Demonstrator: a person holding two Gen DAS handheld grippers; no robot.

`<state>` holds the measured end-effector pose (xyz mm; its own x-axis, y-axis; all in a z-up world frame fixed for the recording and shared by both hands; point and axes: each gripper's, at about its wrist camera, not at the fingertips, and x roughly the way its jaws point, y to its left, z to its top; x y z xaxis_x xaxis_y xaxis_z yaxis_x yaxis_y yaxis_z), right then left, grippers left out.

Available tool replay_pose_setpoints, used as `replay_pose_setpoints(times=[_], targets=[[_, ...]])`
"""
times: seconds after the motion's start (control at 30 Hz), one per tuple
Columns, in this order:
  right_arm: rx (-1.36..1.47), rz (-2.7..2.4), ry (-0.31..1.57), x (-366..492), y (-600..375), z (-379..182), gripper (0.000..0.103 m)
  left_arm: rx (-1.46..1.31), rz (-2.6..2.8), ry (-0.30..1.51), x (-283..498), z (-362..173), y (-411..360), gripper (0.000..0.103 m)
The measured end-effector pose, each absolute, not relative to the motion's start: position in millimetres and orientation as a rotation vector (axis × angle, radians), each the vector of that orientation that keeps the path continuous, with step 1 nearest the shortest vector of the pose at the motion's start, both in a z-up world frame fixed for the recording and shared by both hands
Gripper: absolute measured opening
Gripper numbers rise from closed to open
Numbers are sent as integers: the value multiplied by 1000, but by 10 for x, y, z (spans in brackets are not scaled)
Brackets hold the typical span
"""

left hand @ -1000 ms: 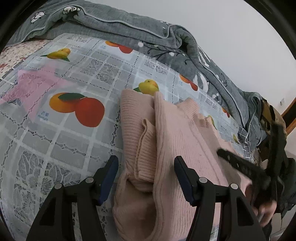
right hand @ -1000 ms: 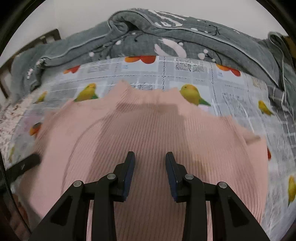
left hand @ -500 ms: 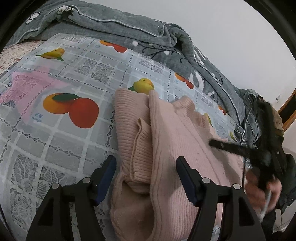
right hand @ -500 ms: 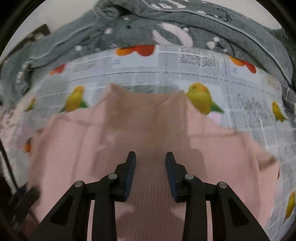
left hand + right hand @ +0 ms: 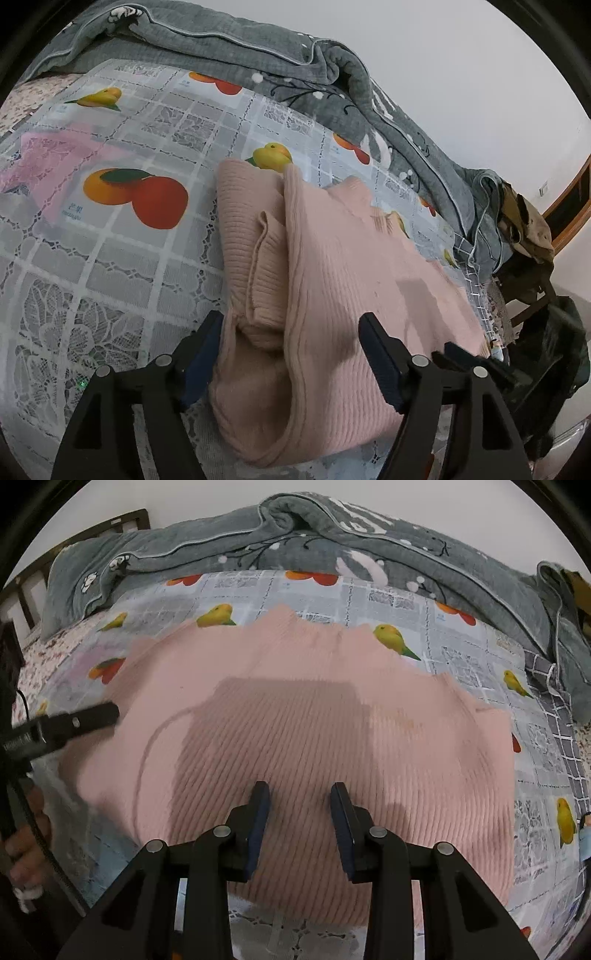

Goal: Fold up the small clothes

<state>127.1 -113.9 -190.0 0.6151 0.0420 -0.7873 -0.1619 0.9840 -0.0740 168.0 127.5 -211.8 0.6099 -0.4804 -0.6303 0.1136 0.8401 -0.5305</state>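
Observation:
A pink ribbed sweater point(image 5: 332, 280) lies partly folded on the fruit-print sheet point(image 5: 122, 266), one sleeve doubled onto its left side. My left gripper point(image 5: 291, 347) straddles the sweater's near folded edge. Its jaws are opening, and the pads stand off the knit on both sides. In the right wrist view the sweater point(image 5: 314, 716) spreads wide. My right gripper point(image 5: 300, 803) hovers over its near half, part open, with nothing between the pads. The left gripper point(image 5: 74, 723) shows at the sweater's left edge, and the right gripper point(image 5: 465, 360) as a dark blur low in the left view.
A rumpled grey quilt point(image 5: 295, 535) runs along the far side of the bed. A pale pink cloth point(image 5: 48, 166) lies at the left under the sheet. A wooden frame point(image 5: 569, 206) and dark bags point(image 5: 546, 332) stand at the right. A hand point(image 5: 26, 834) holds the left gripper.
The left jaws have spread wider around the sweater's edge. The right gripper has swung across the sweater, dropping from mid right to low right in the left view.

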Motion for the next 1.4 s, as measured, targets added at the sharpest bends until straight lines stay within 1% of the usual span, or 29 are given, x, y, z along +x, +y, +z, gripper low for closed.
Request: replay_pose_setpoints(times=[0.1,0.27,0.3,0.33,0.4,0.43,0.5,0.53,0.6,0.63,0.73,0.8,0.87,1.0,1.13,1.23,1.3,1.4], targets=[[-177,112,842,1270,-1079,-1949,36,-460,-340,852,1748,-2111,1234,76],[-130,128,759,1335,-1135,-2017,38,-479,-295,848,1845,-2108,1207,74],[-120,122,762,1366,-1142,-2022,38,-478,-283,852,1862,-2103,1199,70],[-119,115,767,1391,-1139,-2021,38,-464,-252,862,1885,-2092,1184,57],[-132,99,780,1434,-1110,-2015,38,-467,-212,878,1919,-2084,1190,43],[-133,96,786,1443,-1106,-2009,38,-490,-209,888,1939,-2085,1207,33],[-111,103,787,1412,-1135,-1932,37,-529,-197,892,1942,-2056,1244,26],[-85,125,775,1378,-1163,-1898,37,-541,-187,885,1923,-2017,1259,25],[0,229,734,1282,-1223,-1827,36,-515,-171,865,1891,-1896,1220,24],[-5,233,739,1289,-1213,-1839,36,-490,-159,855,1865,-1808,1175,23],[-64,189,807,1405,-1137,-2038,37,-452,-141,839,1847,-1610,1048,23],[-64,226,802,1322,-1163,-1939,36,-431,-122,829,1844,-1459,944,23],[1,309,791,1190,-1308,-1801,33,-392,-113,812,1844,-1296,808,22],[40,303,706,855,-1812,-1575,33,-328,-126,788,1863,-1005,513,22],[121,209,729,710,-2445,-1606,33,-219,-147,758,1876,-708,25,21],[198,114,755,584,-2959,-1660,33,-136,-188,755,1904,-557,-509,21],[248,55,761,458,-3285,-1682,33,-92,-214,758,1903,-547,-818,21],[348,41,762,283,-3644,-1678,33,-32,-261,784,1893,-685,-1388,21]])
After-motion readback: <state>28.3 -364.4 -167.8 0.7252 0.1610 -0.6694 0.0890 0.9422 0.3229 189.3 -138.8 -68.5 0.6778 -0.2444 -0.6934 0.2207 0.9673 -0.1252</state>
